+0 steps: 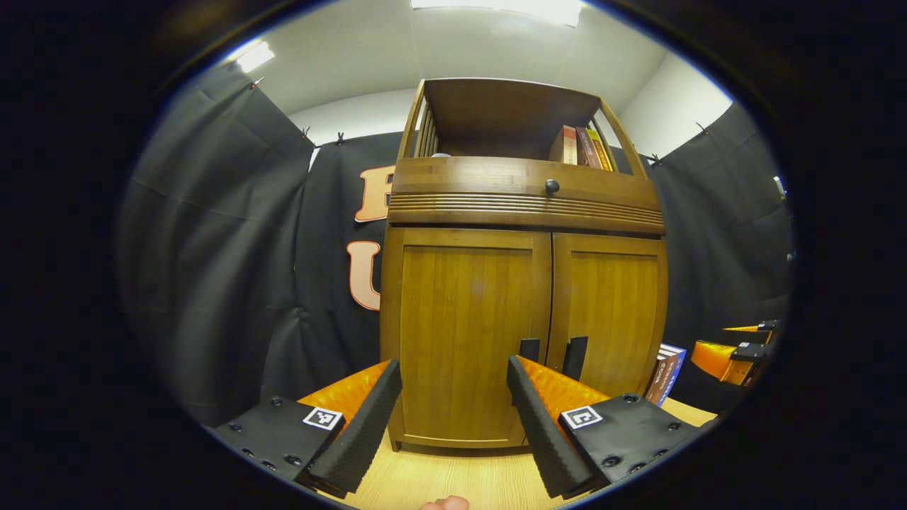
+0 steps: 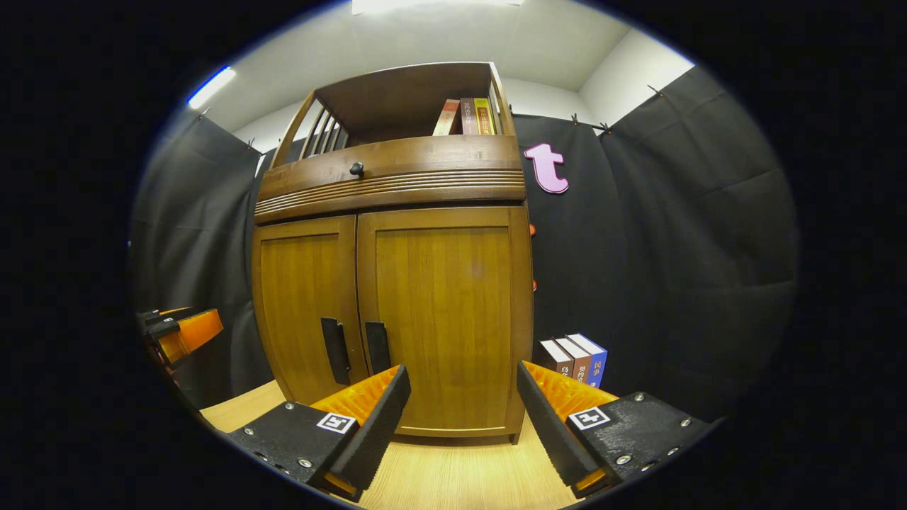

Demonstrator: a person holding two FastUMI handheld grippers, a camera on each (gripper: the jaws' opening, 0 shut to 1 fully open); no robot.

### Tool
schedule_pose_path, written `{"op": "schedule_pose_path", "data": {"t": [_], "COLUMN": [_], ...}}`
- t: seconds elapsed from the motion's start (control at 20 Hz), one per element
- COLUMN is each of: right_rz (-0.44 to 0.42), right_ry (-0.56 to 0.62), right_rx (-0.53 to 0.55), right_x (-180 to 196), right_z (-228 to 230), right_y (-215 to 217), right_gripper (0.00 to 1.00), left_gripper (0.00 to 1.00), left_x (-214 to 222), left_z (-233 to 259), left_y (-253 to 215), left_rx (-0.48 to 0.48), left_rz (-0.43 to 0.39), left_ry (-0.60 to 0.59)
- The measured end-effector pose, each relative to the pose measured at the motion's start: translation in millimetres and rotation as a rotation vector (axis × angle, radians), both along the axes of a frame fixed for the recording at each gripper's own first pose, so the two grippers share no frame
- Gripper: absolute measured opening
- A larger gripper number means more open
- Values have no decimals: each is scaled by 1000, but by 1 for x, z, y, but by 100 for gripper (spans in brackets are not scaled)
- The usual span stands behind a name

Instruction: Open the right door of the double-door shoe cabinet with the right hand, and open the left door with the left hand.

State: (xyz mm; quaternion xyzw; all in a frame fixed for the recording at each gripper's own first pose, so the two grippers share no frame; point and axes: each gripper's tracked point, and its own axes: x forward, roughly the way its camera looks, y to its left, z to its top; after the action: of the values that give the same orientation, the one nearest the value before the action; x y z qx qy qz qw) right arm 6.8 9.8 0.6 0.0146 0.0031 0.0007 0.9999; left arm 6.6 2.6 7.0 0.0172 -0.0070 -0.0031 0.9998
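A brown wooden shoe cabinet stands on a light wooden table, both doors shut. In the left gripper view its left door (image 1: 464,333) faces me, with the right door (image 1: 613,312) beside it and two dark vertical handles (image 1: 574,358) near the middle seam. My left gripper (image 1: 453,404) is open, a short way in front of the left door. In the right gripper view the right door (image 2: 443,319) is straight ahead, its handle (image 2: 377,347) left of centre. My right gripper (image 2: 464,411) is open in front of that door, holding nothing.
A drawer with a round black knob (image 1: 551,186) runs above the doors, and an open shelf on top holds books (image 1: 581,147). More books (image 2: 574,363) stand on the table right of the cabinet. Black cloth walls surround it. The other gripper (image 1: 737,350) shows at the right edge.
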Motion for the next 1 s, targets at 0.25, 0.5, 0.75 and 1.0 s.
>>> {"op": "schedule_pose_path", "data": {"t": [0.25, 0.5, 0.75, 1.0], "right_rz": [26, 100, 130, 189], "right_ry": [5, 8, -17, 7], "right_rx": [-5, 33, 46, 26], "right_x": [2, 36, 88, 122], "right_z": [-4, -4, 0, -16], "right_y": [15, 48, 75, 107], "right_gripper": [94, 93, 93, 93], "left_gripper": [97, 96, 98, 94], "left_x": [-7, -18, -31, -44], "left_z": [4, 5, 8, 11], "left_y": [7, 13, 18, 30], "left_rx": [4, 16, 10, 14], "left_rz": [7, 13, 20, 50], "left_ry": [-6, -4, -5, -7]}}
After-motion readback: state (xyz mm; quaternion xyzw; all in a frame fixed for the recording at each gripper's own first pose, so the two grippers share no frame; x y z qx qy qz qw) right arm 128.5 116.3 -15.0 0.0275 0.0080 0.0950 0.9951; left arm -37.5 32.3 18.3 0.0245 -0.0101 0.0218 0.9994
